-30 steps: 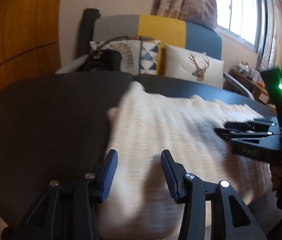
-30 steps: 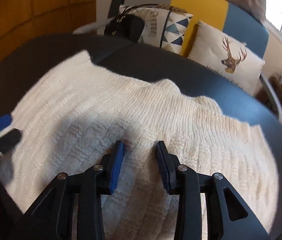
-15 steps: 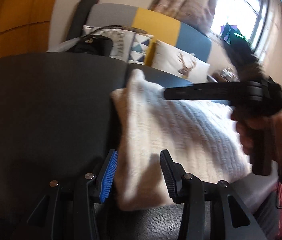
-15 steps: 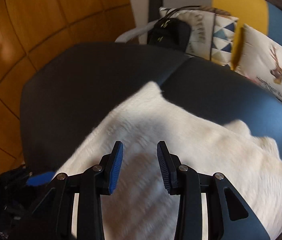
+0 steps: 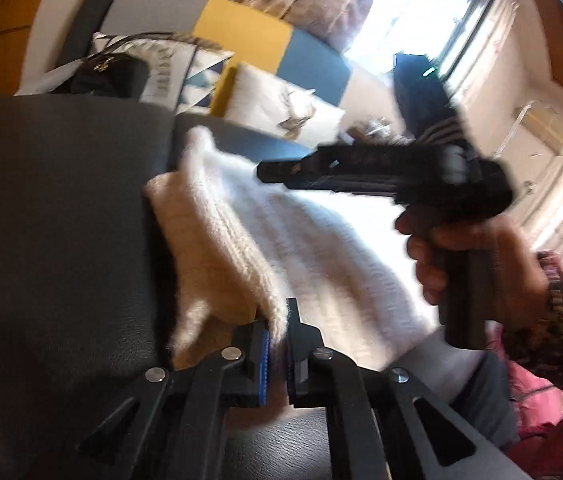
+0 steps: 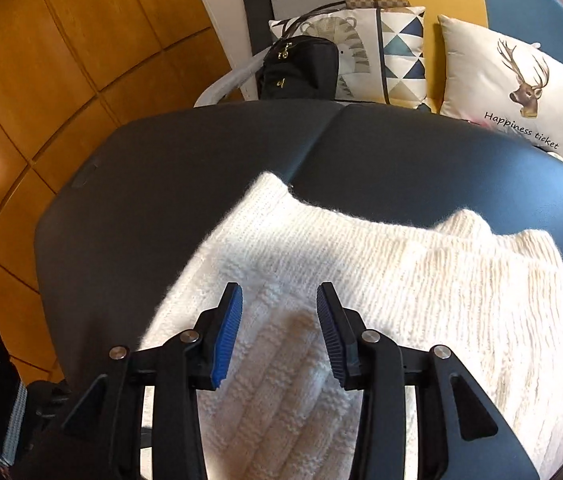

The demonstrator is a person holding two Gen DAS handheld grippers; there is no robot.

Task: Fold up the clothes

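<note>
Left wrist view: low and close over the dark table (image 5: 53,216), looking obliquely across the cream sweater (image 5: 321,264) toward sofa and window, tilted, blurred. Right wrist view: higher, pitched steeply down onto the sweater (image 6: 421,280), facing the deer cushion (image 6: 509,84). Shared: sweater, table, sofa cushions.

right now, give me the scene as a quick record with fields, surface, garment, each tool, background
surface: dark padded table
garment: cream knit sweater, lying on the table
left tool: shut on the sweater's near edge
right tool: above the sweater, jaws opening, pads not pressing on the knit
background: deer cushion, black bag, wooden wall panels
</note>
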